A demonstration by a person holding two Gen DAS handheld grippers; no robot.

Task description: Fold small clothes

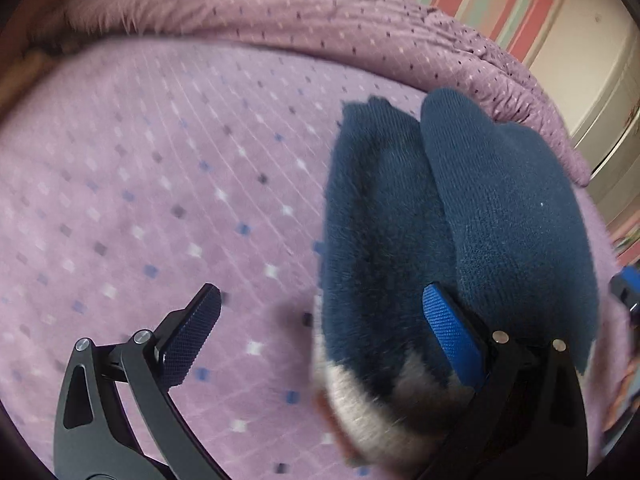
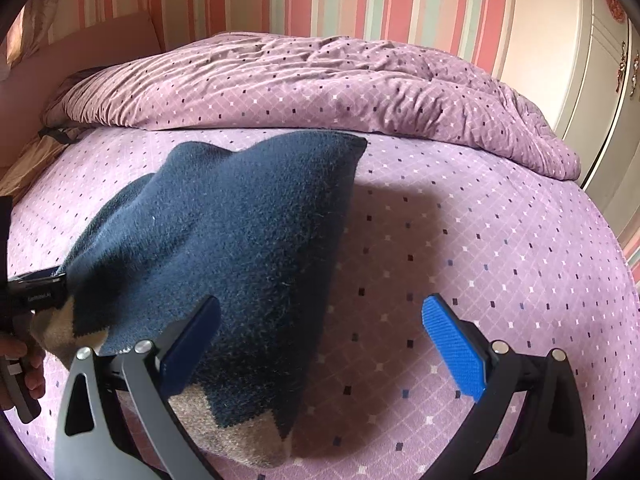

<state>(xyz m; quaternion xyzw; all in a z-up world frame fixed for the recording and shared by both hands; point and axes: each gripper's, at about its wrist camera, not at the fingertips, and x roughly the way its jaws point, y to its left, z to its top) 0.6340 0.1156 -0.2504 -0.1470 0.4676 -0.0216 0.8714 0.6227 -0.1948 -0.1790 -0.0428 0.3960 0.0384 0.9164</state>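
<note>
A small dark blue knitted garment (image 1: 472, 216) with a beige and grey patterned hem lies bunched on the purple bedsheet (image 1: 160, 184). In the left wrist view my left gripper (image 1: 324, 340) is open; the garment drapes over its right blue pad (image 1: 452, 336), and the left pad rests free above the sheet. In the right wrist view the same garment (image 2: 240, 240) hangs raised over the left pad (image 2: 192, 344) of my right gripper (image 2: 324, 344), which is open; its right blue pad stands clear of the cloth.
A crumpled purple duvet (image 2: 320, 84) lies along the far side of the bed. A striped wall (image 2: 360, 0) and a white wardrobe (image 2: 580, 60) stand behind. The other gripper and a hand (image 2: 24, 320) show at the left edge.
</note>
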